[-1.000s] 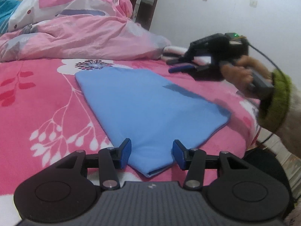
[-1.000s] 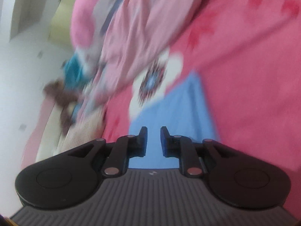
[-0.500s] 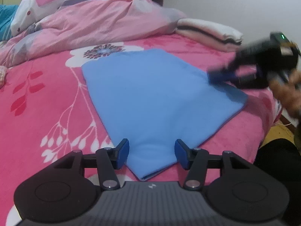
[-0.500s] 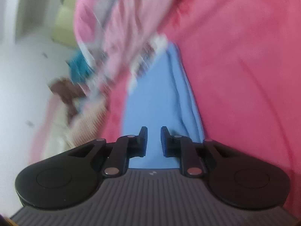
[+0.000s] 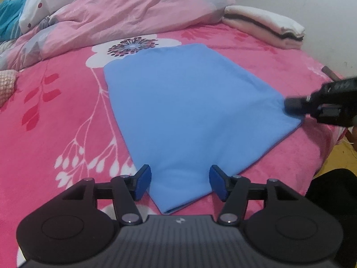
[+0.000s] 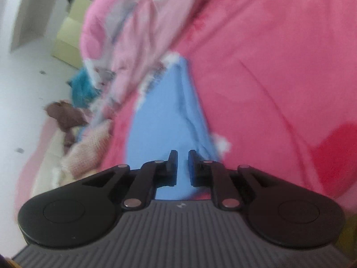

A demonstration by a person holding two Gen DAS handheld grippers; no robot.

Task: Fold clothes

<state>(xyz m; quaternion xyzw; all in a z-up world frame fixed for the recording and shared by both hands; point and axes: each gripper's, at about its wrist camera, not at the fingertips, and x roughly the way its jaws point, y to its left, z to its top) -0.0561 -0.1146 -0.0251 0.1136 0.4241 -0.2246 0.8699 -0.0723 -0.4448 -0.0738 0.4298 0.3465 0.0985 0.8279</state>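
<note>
- as i read it, the job is partway: the blue cloth [image 5: 185, 116] lies flat on the pink floral bedspread [image 5: 55, 116] as a smooth, tapered panel, so i judge it already folded at least once, with more folds left to make.
- a folded cream pile [image 5: 265, 25] sits at about 1 o'clock in my left view, well apart from the blue cloth; i can't tell whether it belongs to this job.
- my left tongs [image 5: 179, 184] are apart, and their jaws have just been opening; the near narrow end of the cloth lies at 6 o'clock, between the two blue pads and below them, with neither pad pressing on it, so nothing is gripped there.
- my right tongs [image 5: 294, 107] come in from 3 o'clock in the left view, tips at the cloth's right-hand corner, where the fabric looks slightly puckered.
- in the right view the right tongs [image 6: 183, 167] have just been closing and now stand drawn together with only a thin slit showing; blue fabric fills that slit, but the blur won't let me say whether it is pinched or just lies behind the pads.
- from the right tongs the cloth runs away toward 12 o'clock, the rumpled pink duvet [image 6: 125, 33] beyond it at 11.
</note>
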